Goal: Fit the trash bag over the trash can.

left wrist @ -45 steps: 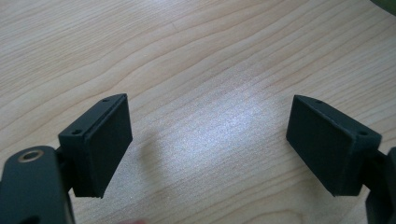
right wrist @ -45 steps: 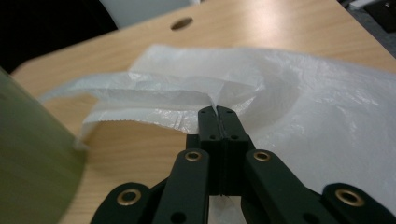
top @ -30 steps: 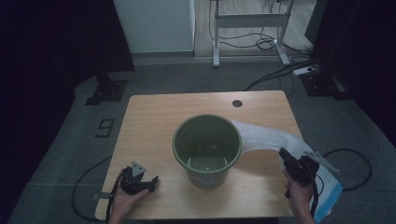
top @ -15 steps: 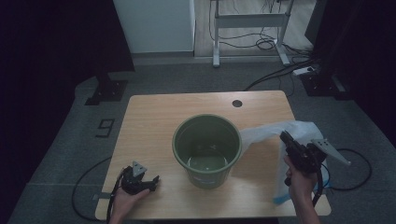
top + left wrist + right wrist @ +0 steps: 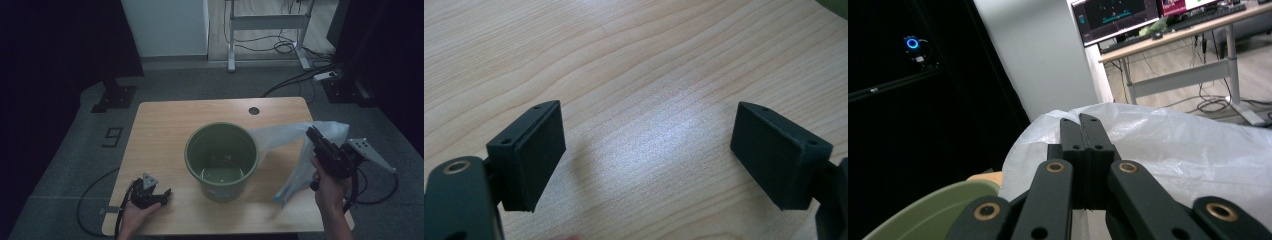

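A green bucket (image 5: 221, 155) stands empty in the middle of the wooden table (image 5: 165, 125); its rim (image 5: 923, 215) shows at the lower left of the right gripper view. My right gripper (image 5: 313, 134) is raised beside the bucket's right side and shut on a translucent white plastic bag (image 5: 292, 150). The bag hangs from the jaws down toward the table. In the right gripper view the jaws (image 5: 1081, 121) are pressed together with the bag (image 5: 1178, 145) bunched around them. My left gripper (image 5: 161, 192) rests at the table's front left, open, with bare wood between its jaws (image 5: 647, 117).
The table has a round cable hole (image 5: 254, 110) near its far edge. Beyond it stand a white cabinet (image 5: 167, 25) and a desk frame (image 5: 265, 22) with cables on the floor. Each gripper trails a cable off the table's front.
My right gripper has risen with the bag, lifting it off the table so it now hangs beside the bucket. The left gripper has stayed put.
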Action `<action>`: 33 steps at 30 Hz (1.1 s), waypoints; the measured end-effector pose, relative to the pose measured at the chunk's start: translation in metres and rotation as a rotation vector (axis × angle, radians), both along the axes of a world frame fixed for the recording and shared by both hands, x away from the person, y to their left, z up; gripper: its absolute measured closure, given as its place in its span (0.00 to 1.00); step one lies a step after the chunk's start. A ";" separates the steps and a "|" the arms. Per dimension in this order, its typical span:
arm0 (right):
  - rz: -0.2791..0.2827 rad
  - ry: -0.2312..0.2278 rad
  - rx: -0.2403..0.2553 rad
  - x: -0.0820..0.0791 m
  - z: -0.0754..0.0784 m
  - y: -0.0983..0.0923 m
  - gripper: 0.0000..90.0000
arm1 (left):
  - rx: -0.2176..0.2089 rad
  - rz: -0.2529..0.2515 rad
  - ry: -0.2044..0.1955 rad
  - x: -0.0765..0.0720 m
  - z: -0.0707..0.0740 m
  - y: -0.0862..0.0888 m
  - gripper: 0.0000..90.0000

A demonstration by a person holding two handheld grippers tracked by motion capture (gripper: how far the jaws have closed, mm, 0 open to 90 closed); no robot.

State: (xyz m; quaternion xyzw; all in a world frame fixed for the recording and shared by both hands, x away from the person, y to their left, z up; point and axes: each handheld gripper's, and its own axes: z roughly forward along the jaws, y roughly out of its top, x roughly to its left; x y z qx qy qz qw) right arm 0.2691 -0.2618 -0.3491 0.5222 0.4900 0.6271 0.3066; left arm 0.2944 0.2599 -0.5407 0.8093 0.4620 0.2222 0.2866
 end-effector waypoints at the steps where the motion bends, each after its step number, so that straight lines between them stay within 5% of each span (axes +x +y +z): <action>1: 0.000 -0.003 -0.004 -0.001 0.003 0.000 0.99 | 0.000 0.000 0.000 0.000 0.000 0.000 0.16; 16: 0.021 -0.107 -0.001 -0.012 0.045 0.006 0.99 | -0.004 0.003 0.003 0.000 -0.001 0.000 0.16; 25: 0.039 -0.206 -0.023 -0.026 0.095 0.017 0.99 | -0.013 0.006 0.004 0.001 -0.001 0.001 0.16; 33: 0.083 -0.234 -0.030 -0.030 0.106 0.036 0.99 | -0.021 0.007 0.008 0.001 -0.002 0.002 0.16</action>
